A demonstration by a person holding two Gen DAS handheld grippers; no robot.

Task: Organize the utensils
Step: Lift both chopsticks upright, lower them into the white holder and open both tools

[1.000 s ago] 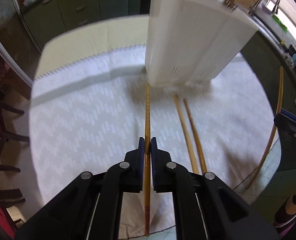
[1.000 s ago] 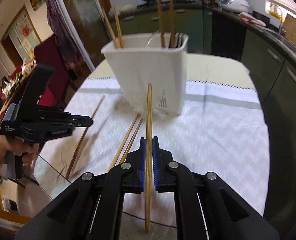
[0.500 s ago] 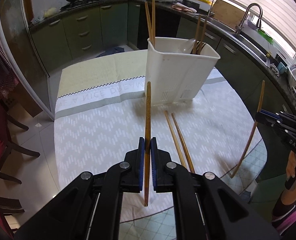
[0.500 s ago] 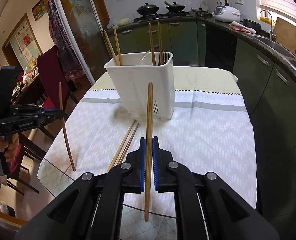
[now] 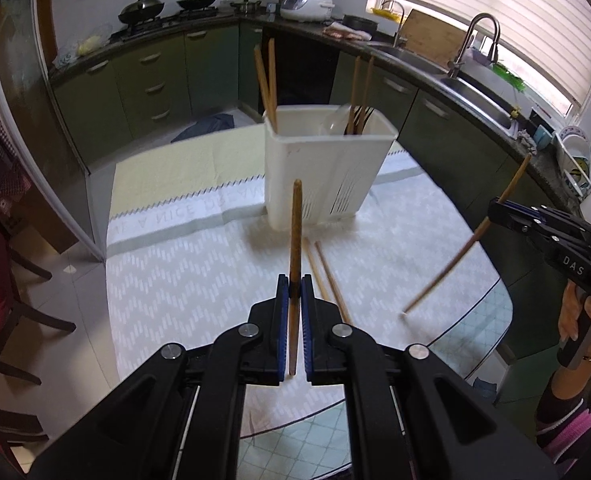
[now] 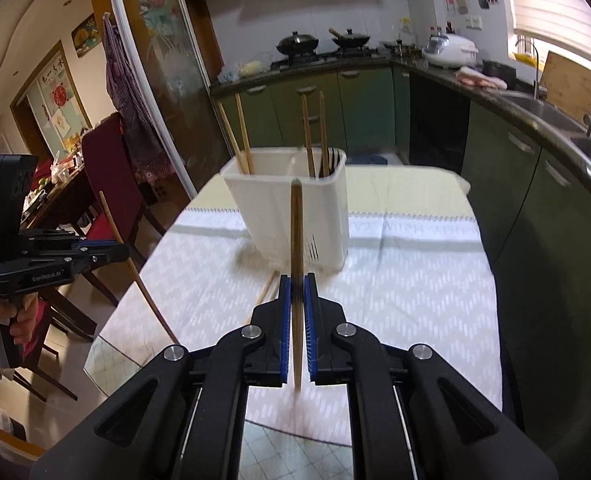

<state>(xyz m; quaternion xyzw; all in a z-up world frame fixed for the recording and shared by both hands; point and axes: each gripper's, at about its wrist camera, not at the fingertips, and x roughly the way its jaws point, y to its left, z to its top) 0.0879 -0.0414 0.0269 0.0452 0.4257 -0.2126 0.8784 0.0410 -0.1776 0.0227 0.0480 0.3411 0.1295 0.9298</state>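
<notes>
Chopstick (image 5: 295,240) being pinched upright by left gripper (image 5: 294,286); second chopstick (image 6: 296,236) clenched in right gripper (image 6: 296,286). White holder (image 5: 319,176) standing ahead of fingertips. Needing lifting tips clear over rim, then lowering in straight.

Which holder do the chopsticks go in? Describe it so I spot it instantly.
On the cloth-covered table, look mid-table for the white plastic utensil holder. It is the only upright container there, with chopsticks already standing in it and two loose ones lying at its base.
</notes>
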